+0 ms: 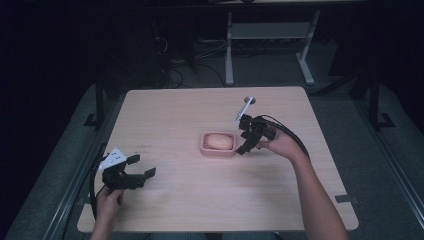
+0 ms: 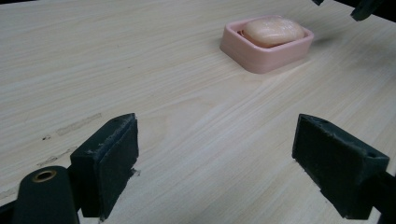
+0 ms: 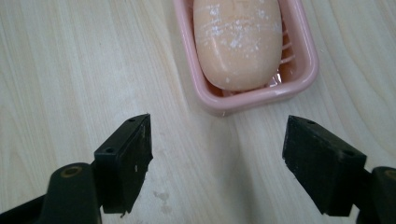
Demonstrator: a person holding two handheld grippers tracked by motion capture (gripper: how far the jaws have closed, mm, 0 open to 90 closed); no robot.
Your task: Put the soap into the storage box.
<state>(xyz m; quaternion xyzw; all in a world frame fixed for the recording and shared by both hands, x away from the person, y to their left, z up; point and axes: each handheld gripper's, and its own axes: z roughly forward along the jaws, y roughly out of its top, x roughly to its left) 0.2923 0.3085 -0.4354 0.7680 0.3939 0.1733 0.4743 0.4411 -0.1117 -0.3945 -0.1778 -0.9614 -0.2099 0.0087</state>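
Right gripper (image 1: 246, 141): jaws spread wide with nothing between them; it hangs just beside the right end of the soap dish (image 1: 218, 144), not touching it. In the right gripper view (image 3: 217, 165) the dish's near end (image 3: 247, 100) sits just ahead of the gap between the jaws.
Left gripper (image 1: 142, 172): jaws wide apart, holding nothing, near the desk's (image 1: 200, 200) front-left corner, well apart from the dish; its own view (image 2: 215, 158) shows bare wood between the jaws.
Soap (image 1: 220, 141): one pale orange oval bar, lying in the dish near the middle of the desk.
Soap's long axis: runs left to right across the desk, along the dish's length; in the right gripper view the bar (image 3: 238, 42) points straight away from the jaws.
Count: one soap bar, one pink dish, two grippers.
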